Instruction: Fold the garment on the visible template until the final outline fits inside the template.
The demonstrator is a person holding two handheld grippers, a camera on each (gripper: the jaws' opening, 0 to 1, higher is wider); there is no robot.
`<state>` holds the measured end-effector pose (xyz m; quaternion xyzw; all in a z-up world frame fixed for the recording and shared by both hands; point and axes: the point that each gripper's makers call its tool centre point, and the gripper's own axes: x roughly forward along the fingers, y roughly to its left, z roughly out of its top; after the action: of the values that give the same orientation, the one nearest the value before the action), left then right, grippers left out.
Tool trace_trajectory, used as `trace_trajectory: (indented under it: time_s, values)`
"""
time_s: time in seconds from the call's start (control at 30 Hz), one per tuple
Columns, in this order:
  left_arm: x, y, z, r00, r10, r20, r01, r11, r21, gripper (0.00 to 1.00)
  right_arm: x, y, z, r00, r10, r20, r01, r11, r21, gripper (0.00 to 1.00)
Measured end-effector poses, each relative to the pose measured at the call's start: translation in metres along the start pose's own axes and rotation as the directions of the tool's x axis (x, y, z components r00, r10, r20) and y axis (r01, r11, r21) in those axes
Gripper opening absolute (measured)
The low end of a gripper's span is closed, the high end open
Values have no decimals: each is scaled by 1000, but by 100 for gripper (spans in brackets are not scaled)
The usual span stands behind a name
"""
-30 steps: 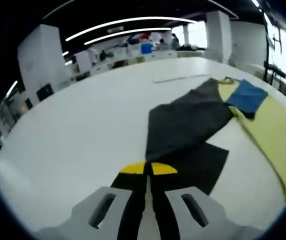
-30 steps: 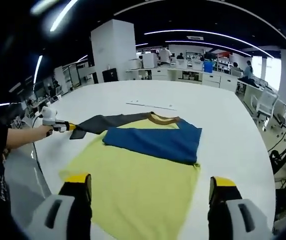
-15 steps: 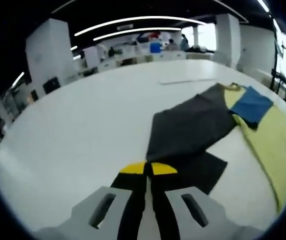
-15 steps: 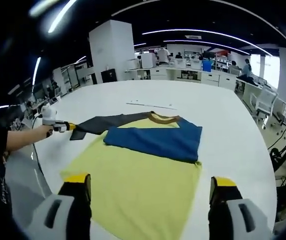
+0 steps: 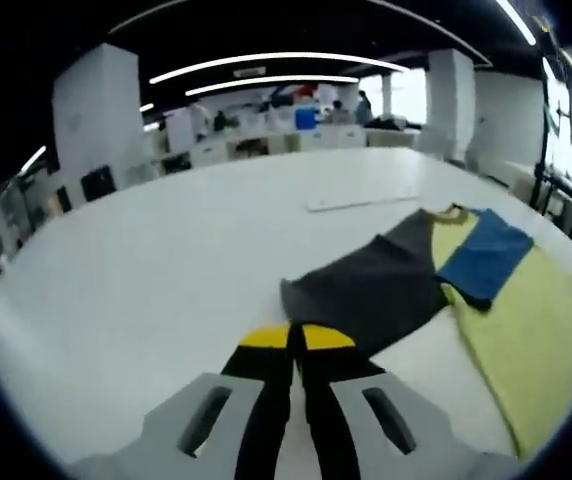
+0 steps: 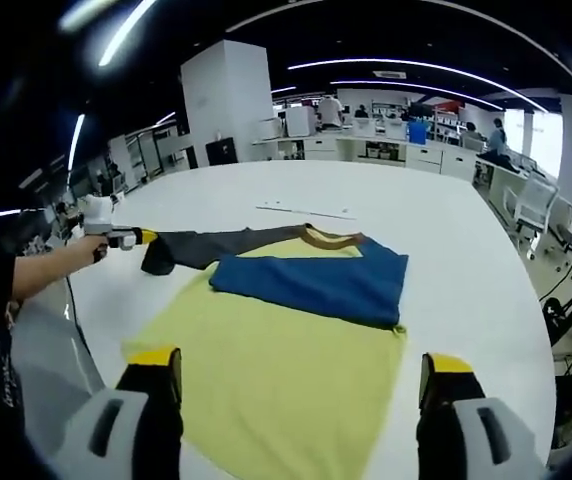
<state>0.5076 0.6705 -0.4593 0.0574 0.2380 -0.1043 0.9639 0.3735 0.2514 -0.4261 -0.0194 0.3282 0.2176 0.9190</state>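
A shirt lies on the white table: yellow body (image 6: 276,375), blue sleeve (image 6: 316,280) folded across the chest, brown collar (image 6: 328,237) at the far end. Its dark grey sleeve (image 5: 371,285) stretches out sideways and is lifted at the cuff. My left gripper (image 5: 297,338) is shut on that cuff, and it also appears in the right gripper view as the left gripper (image 6: 131,237), held by a person's hand. My right gripper (image 6: 301,375) hovers open over the near hem of the yellow body, nothing between its fingers.
A thin pale strip (image 6: 301,211) lies on the table (image 5: 146,270) beyond the collar. The table's curved edge (image 6: 86,350) runs along the left, by the person's arm (image 6: 36,270). Desks, chairs and people fill the office behind.
The left gripper has raised the grey sleeve's cuff off the table and drawn it in toward the shirt. The right gripper has stayed in place, open.
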Motion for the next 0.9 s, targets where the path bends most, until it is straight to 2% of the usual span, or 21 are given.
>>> trace_trajectory:
  time_s: [0.1, 0.3, 0.5, 0.77, 0.9]
  values:
    - [1, -10, 18, 999, -10, 33, 10, 1000, 12, 0, 2, -1, -1, 1000, 4, 4, -4, 1000, 12, 99]
    - [6, -33, 43, 996, -57, 69, 56, 998, 18, 0, 4, -2, -5, 1000, 17, 7, -17, 999, 36, 99]
    - [15, -55, 63, 990, -102, 101, 99, 994, 38, 0, 5, -6, -15, 1000, 6, -20, -6, 1000, 12, 99]
    - [34, -93, 91, 976, -173, 134, 164, 983, 76, 0, 5, -8, -20, 1000, 12, -23, -11, 999, 39, 99]
    - [40, -107, 100, 969, -198, 148, 188, 979, 77, 0, 4, -12, -23, 999, 0, -36, 1, 1000, 24, 99]
